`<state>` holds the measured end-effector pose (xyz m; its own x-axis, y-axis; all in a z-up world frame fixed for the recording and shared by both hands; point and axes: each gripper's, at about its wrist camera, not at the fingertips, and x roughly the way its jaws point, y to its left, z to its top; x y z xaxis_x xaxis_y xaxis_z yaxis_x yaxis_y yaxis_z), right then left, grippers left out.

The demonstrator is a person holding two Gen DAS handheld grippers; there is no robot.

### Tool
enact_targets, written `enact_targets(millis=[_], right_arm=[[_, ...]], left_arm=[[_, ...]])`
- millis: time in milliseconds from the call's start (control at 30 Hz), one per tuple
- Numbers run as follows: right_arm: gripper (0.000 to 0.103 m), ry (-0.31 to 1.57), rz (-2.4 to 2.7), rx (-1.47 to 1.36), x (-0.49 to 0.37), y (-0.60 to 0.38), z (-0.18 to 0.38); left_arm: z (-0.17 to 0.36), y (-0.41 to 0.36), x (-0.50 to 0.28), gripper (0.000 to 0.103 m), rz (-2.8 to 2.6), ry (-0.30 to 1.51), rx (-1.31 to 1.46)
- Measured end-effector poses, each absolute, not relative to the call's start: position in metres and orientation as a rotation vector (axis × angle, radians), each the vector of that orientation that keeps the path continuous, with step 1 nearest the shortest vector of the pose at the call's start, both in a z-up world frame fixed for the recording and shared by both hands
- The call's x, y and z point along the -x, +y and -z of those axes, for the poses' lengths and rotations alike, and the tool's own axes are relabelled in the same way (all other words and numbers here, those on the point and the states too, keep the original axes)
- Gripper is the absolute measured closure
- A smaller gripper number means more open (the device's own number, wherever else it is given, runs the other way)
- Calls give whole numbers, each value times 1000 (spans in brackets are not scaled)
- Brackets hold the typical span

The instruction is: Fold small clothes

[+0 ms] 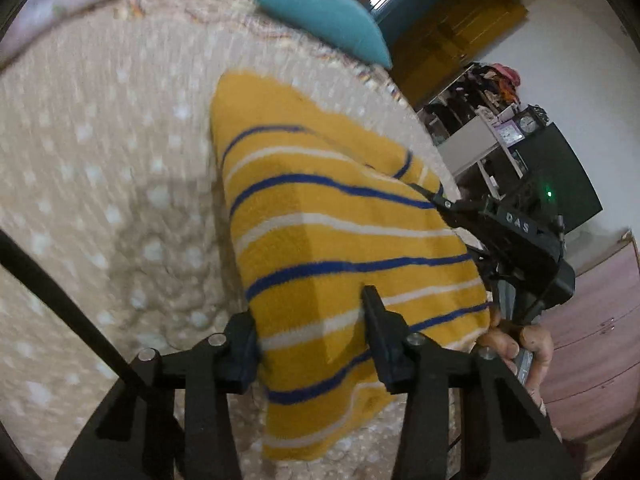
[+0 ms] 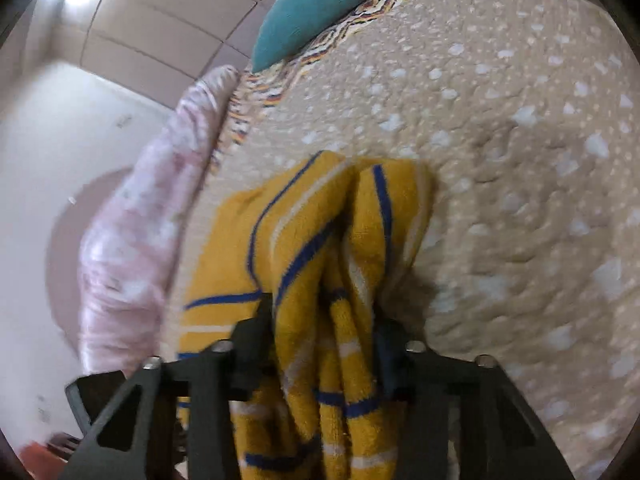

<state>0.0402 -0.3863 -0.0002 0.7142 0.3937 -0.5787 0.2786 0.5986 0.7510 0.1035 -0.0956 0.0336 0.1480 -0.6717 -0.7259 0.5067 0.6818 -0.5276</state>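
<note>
Striped cloth (image 1: 344,240) lifted over the bedspread (image 1: 120,184), gripped at two edges.
Bunched between the right gripper (image 2: 324,344) fingers, pinched; near edge clamped in the left gripper (image 1: 312,328), jaws partly closed. Teal pillow (image 1: 324,16) beyond.

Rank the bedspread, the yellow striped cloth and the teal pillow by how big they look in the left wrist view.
1. bedspread
2. yellow striped cloth, though nearer the camera
3. teal pillow

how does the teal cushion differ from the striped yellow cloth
The teal cushion is plain; the yellow cloth has blue and white stripes. The cushion lies untouched at the bedspread's far edge; the cloth is bunched between both grippers' jaws. Both are on the bedspread.
</note>
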Motion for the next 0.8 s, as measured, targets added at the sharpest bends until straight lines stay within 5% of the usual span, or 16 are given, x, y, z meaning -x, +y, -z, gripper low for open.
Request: enact_targets(millis=[167, 300, 400, 800], right_arm=[[64, 705, -139, -893, -39, -372, -34], [57, 829, 42, -765, -50, -367, -15], [52, 832, 62, -778, -36, -370, -11], [49, 875, 80, -567, -41, -340, -44]], left_arm=[[-66, -85, -109, 57, 835, 1073, 155], [-28, -88, -100, 53, 728, 1133, 58], [-7, -85, -86, 40, 715, 1124, 40], [-37, -60, -38, 34, 656, 911, 25]])
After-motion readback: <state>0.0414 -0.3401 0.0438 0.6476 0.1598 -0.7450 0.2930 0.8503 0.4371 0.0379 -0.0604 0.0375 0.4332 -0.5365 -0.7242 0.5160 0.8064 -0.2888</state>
